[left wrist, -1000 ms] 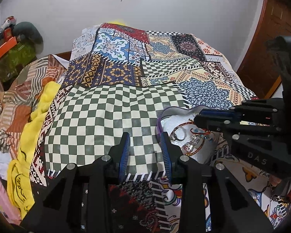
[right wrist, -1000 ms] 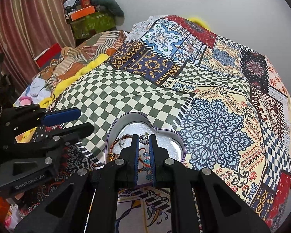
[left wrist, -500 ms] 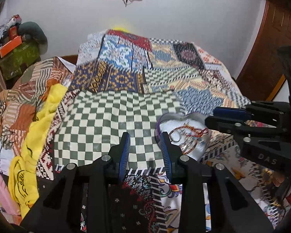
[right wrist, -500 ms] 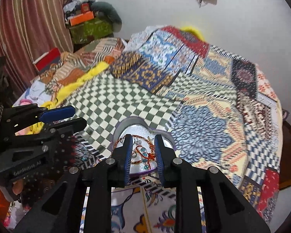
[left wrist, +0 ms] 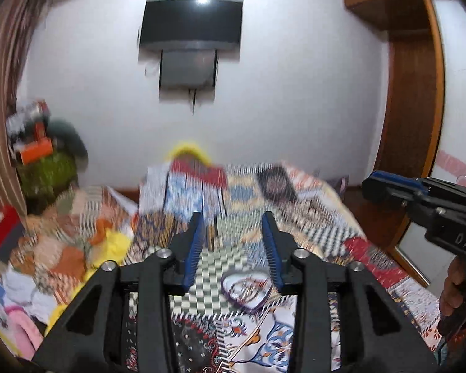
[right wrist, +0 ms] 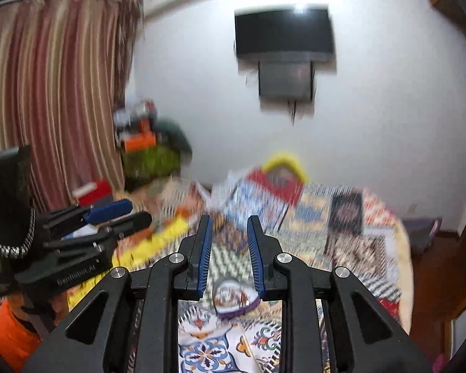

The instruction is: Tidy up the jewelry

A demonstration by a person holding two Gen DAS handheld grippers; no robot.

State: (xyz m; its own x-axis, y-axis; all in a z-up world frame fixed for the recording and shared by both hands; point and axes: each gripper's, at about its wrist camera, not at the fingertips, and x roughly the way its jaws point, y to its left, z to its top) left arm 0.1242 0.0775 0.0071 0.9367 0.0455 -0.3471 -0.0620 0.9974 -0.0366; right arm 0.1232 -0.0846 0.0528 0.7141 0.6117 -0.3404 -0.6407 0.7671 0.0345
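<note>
A heart-shaped tray with a purple rim (left wrist: 244, 303) lies on the patchwork bedspread and holds a tangle of red and gold jewelry (left wrist: 248, 289). It also shows in the right wrist view (right wrist: 233, 309), small and blurred. My left gripper (left wrist: 233, 245) is open and empty, raised well above and behind the tray. My right gripper (right wrist: 228, 245) is open and empty, also raised above the tray. The right gripper appears at the right of the left wrist view (left wrist: 419, 195); the left gripper appears at the left of the right wrist view (right wrist: 108, 220).
The bed (left wrist: 310, 217) fills the room's middle. A pile of clothes with a yellow cloth (left wrist: 111, 245) lies at its left. A television (left wrist: 191, 20) hangs on the far wall. A striped curtain (right wrist: 52, 99) is left, a wooden wardrobe (left wrist: 413, 124) right.
Both grippers have risen and tilted up fast, so the wall and television have come into view and the tray looks smaller. The right gripper has opened wider. Frames are blurred by motion.
</note>
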